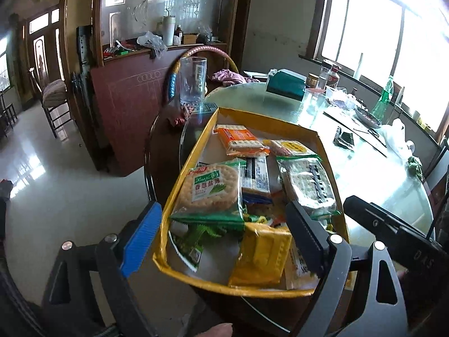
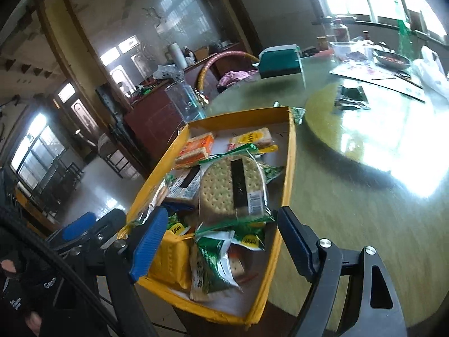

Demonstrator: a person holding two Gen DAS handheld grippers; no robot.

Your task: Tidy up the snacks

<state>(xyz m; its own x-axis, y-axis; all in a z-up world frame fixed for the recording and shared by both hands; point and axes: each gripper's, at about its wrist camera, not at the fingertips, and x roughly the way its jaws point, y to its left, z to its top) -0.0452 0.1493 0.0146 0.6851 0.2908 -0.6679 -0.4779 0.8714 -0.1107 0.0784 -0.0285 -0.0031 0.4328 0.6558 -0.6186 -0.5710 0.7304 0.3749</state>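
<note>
A shallow yellow cardboard tray point(image 1: 322, 151) sits at the near edge of a round glass table and also shows in the right wrist view point(image 2: 291, 157). It holds several cracker packs: a green round-cracker pack point(image 1: 210, 191), an orange pack point(image 1: 238, 140), a yellow pack point(image 1: 263, 255) and a green pack lying face down point(image 2: 233, 188). My left gripper point(image 1: 224, 236) is open and empty, its fingers straddling the tray's near end. My right gripper point(image 2: 221, 238) is open and empty over the same near end. The left gripper also shows in the right wrist view point(image 2: 92, 224).
The round glass table point(image 2: 350, 196) carries a clear jar point(image 1: 193, 80), a teal box point(image 1: 286, 82), a green bottle point(image 1: 383, 101), a dish, plastic bags and a dark wrapper point(image 2: 352, 98). A chair back point(image 1: 202, 53) and a wooden cabinet stand behind. Tiled floor lies left.
</note>
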